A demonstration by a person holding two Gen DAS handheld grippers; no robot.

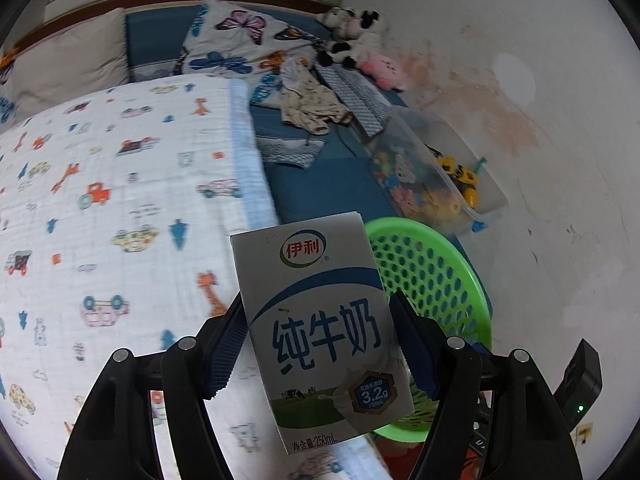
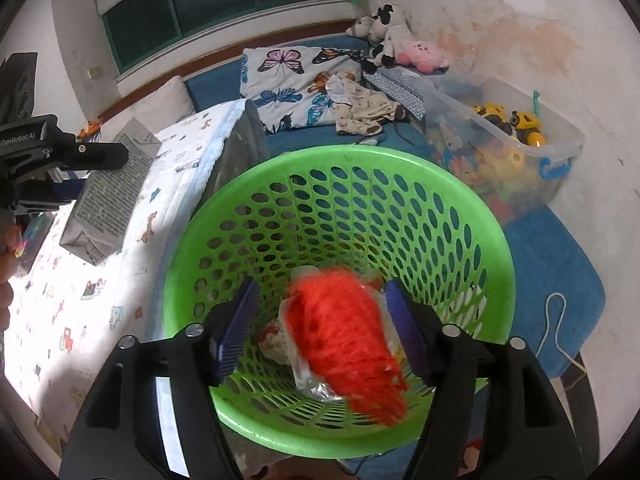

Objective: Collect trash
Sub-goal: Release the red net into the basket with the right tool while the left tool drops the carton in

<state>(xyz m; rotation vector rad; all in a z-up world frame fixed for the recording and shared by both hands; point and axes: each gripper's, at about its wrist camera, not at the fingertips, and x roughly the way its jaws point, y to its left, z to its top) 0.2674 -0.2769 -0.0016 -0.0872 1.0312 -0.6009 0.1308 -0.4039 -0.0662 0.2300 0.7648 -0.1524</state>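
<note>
Blurred red wrapper hangs between the open right gripper; left gripper clamps a milk carton.

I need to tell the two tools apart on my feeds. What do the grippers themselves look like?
Both look alike. The left gripper and the right gripper have glossy black, forked frames with round silver bolt heads and ribbed dark blue pads lining the jaws. Seen side-on from the right wrist camera, the left gripper's black body carries white lettering. No sleeves or cables on them can be made out.
</note>
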